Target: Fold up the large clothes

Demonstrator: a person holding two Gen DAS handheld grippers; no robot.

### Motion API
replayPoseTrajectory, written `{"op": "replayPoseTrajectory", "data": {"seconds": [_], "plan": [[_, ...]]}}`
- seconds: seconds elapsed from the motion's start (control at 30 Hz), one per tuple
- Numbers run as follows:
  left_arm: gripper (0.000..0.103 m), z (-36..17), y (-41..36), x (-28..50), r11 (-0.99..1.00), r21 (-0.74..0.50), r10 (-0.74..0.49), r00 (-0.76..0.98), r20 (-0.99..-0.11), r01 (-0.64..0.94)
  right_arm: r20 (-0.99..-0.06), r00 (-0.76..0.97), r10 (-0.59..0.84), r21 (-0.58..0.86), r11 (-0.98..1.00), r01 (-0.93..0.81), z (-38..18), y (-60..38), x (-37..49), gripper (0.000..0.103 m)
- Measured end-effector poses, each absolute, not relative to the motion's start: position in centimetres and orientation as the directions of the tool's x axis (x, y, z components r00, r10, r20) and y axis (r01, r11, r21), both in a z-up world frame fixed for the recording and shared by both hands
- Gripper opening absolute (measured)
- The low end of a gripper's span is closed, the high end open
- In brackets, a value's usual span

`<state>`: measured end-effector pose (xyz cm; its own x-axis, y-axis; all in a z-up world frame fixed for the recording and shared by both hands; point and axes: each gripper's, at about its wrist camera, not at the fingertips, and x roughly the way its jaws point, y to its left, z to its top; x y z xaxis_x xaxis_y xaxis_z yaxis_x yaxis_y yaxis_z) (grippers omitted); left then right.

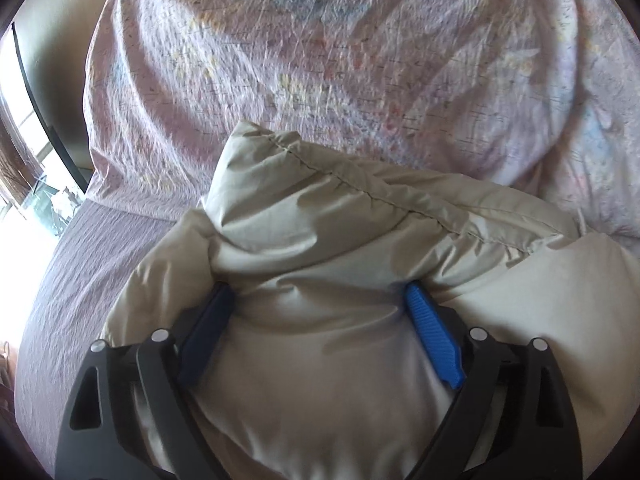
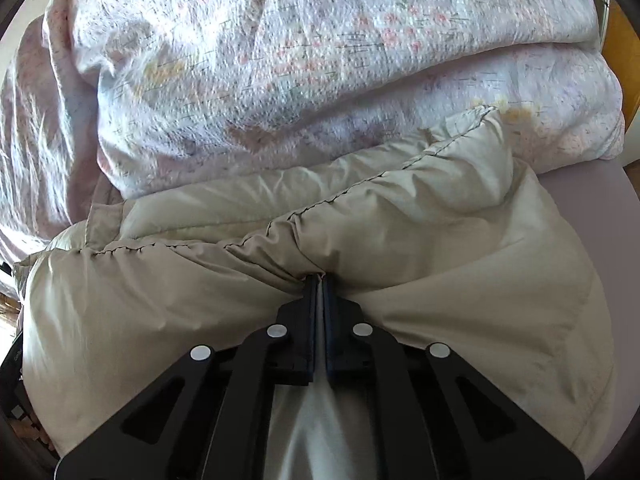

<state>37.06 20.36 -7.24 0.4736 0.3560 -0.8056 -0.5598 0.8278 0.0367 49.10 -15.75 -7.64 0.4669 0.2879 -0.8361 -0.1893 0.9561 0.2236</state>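
Observation:
A puffy beige quilted jacket lies bunched on the bed, a stitched seam running across its top fold. My left gripper stands wide over it. Its blue pads flank a bulge of the jacket, and their tips are sunk into the soft fabric without visibly squeezing it. In the right wrist view the same jacket fills the lower half. My right gripper is shut on a thin pinch of its fabric just below the seam.
A crumpled floral duvet is heaped right behind the jacket. Lilac bed sheet shows at the sides. A bright window is at far left, and a wooden panel stands at the far right.

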Motion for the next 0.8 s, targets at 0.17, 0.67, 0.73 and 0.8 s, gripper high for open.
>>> {"op": "replayPoseTrajectory", "data": {"seconds": [0.17,0.67,0.73,0.8], "plan": [[0.095,-8.1,21.5,38.1,0.825,0.031,0.356,0.477,-0.804,-0.564,-0.830,0.483,0.279,0.206,0.958,-0.199,-9.1,-14.7,49.4,0.004],[0.101,-10.1,23.2,39.0,0.827,0.006,0.350,0.505,-0.789,-0.563,-0.792,0.550,0.266,0.168,0.961,-0.221,-11.0,-12.1,51.0,0.009],[0.101,-10.3,23.2,39.1,0.827,0.011,0.354,0.505,-0.787,-0.562,-0.790,0.547,0.278,0.184,0.958,-0.221,-11.1,-12.1,51.2,0.009],[0.101,-10.4,23.0,39.1,0.829,0.017,0.358,0.506,-0.785,-0.559,-0.796,0.528,0.296,0.206,0.953,-0.224,-10.7,-12.6,51.3,0.011]]}}
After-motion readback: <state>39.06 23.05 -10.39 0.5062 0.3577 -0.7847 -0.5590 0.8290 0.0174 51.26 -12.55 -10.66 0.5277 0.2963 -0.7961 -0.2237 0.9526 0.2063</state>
